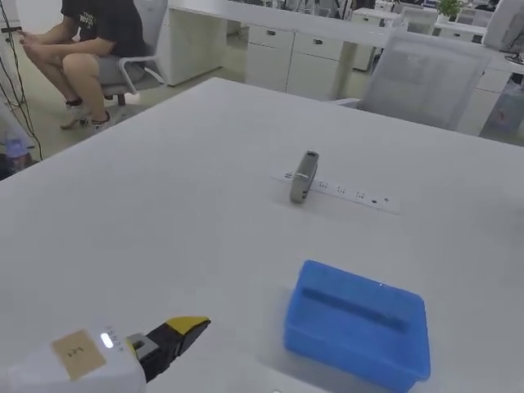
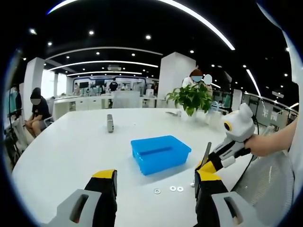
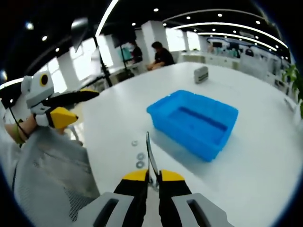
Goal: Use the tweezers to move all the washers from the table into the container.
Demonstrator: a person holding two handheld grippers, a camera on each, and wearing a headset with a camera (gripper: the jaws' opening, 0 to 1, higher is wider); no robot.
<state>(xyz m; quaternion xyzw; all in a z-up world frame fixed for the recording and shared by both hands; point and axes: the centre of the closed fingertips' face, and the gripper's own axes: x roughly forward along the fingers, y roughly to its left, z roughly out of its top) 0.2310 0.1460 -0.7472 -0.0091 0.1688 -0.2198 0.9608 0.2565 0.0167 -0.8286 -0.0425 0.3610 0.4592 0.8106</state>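
The right gripper (image 3: 152, 176) is pinched tight on the tweezers (image 3: 150, 153), whose tips point toward three washers (image 3: 140, 156) lying on the table (image 3: 265, 156) near the blue container (image 3: 189, 137). The left gripper (image 2: 156, 176) gapes wide, holding nothing. My worry is that the thin tweezers could twist in that narrow pinch. A flat washer could also skid away when nudged.

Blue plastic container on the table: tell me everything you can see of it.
The blue plastic container is a shallow, open-topped rectangular tub with rounded corners. It sits upright and flat on the white table. No washer can be seen inside it. Three small metal washers lie on the table close by, apart from it. The thin metal tweezers held in the right gripper are short of it; nothing but the table touches it.
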